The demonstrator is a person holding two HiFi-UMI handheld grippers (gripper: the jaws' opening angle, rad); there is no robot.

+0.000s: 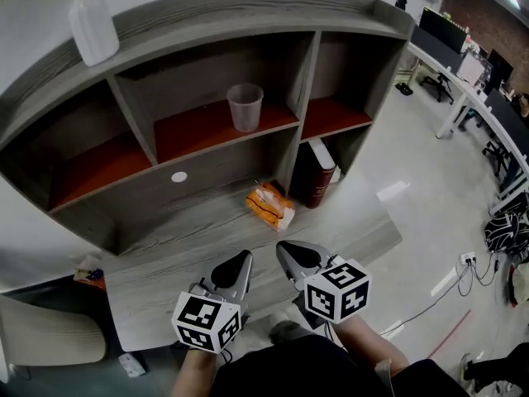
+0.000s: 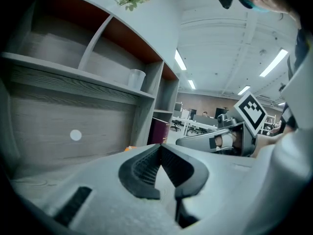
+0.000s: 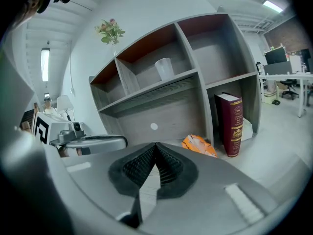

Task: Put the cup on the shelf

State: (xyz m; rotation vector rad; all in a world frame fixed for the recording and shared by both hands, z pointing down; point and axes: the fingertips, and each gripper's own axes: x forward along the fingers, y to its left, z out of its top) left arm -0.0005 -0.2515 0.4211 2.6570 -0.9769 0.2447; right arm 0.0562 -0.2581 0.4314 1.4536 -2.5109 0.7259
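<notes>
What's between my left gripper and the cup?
Head view: between left gripper and cup, only bare desk top and the shelf's back panel; the orange packet sits aside.

open office: desks [image 1: 463, 89], monitors [image 1: 442, 30], ceiling lights [image 2: 185, 60].

Shelf [image 1: 216, 150]: we see a grey unit with red-floored upper compartments.
Top board: white vase [image 1: 92, 26].
Middle compartment: clear cup [image 1: 245, 107], upright.
Lower ledge: orange packet [image 1: 270, 206].
Lower right compartment: dark red book [image 1: 318, 174], upright.
</notes>
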